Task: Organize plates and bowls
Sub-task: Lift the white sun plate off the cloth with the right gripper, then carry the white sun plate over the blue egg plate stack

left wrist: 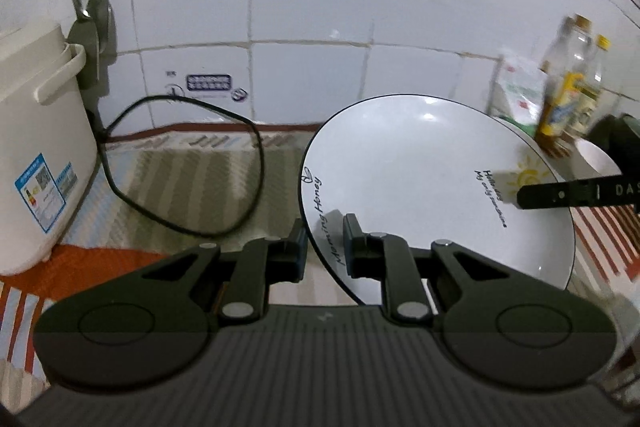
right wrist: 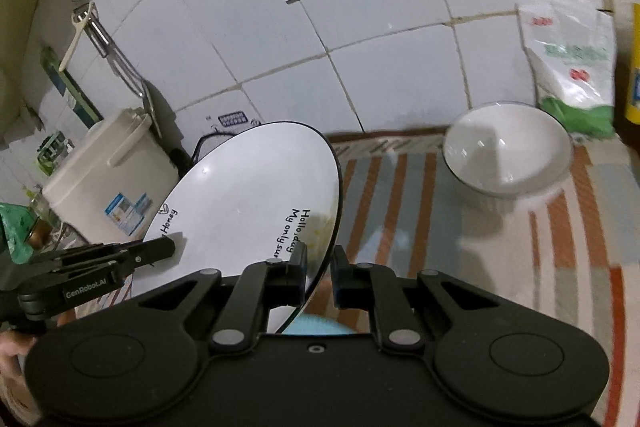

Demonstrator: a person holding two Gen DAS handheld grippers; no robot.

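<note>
Fingers, left: left gripper is pinched on the near rim of the plate, one finger either side of the dark edge, low centre of the left view.
Fingers, right: right gripper is closed on the opposite rim of the same plate; its fingertips also show over the sun print at the right of the left view.
Plate: held tilted between both grippers and, by my read, clear of the desk.
Bowl: one white bowl sits on the striped mat, right of centre in the right view, near a white-and-green bag, well apart from the plate.
Progress: early, I'd say. The plate is in hand but not set down; the bowl looks untouched. No stack is visible yet.
Open room: a bare stretch of striped mat lies between plate and bowl, and more mat sits left of the plate around the black cord.
Edges: the cooker crowds the left, bottles the right, the tiled wall is close behind. The tilted rim could clip the bowl on a careless swing.
</note>
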